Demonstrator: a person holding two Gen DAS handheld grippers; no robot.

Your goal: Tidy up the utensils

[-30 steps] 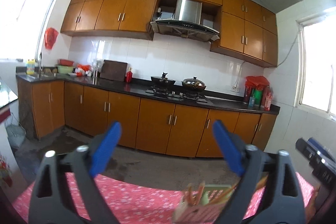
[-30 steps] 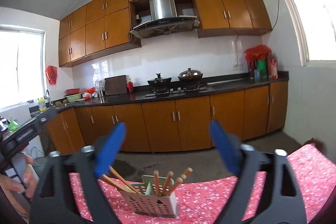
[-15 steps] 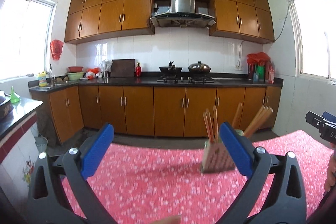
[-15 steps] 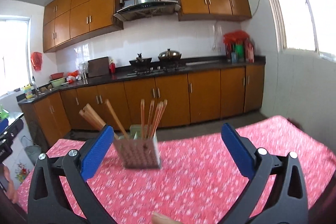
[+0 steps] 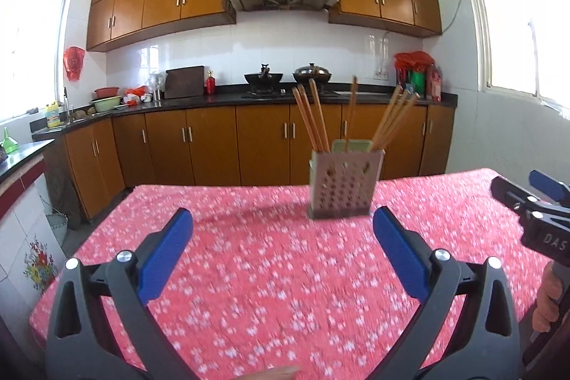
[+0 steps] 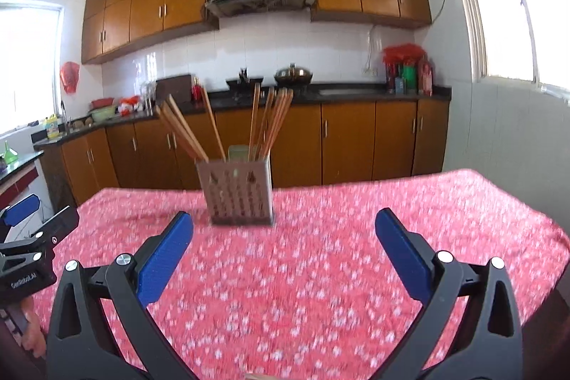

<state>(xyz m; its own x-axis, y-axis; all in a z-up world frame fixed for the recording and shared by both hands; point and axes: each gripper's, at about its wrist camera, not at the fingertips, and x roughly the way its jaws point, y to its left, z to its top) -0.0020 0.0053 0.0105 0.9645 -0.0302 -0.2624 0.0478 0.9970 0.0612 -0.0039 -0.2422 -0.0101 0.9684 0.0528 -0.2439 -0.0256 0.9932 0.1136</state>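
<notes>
The chopsticks (image 5: 313,116) stand in a perforated holder (image 5: 345,182) at 12 o'clock on the surface (image 5: 249,273), long axes near upright, tips fanning toward 11 and 1. Nothing lies loose, so sorting looks done or unstarted. Left tool (image 5: 283,246) and right tool (image 6: 283,246) hang apart, empty.

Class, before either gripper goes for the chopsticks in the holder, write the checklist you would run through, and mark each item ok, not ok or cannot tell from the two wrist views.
1. Left gripper open and holding nothing: ok.
2. Right gripper open and holding nothing: ok.
3. Utensil holder upright on the tablecloth: ok.
4. Chopsticks inside the holder, tips fanning out above the rim: ok.
5. Open path between each gripper and the holder: ok.
6. Picture sharp enough to aim finely: not ok, both views are blurred.
</notes>
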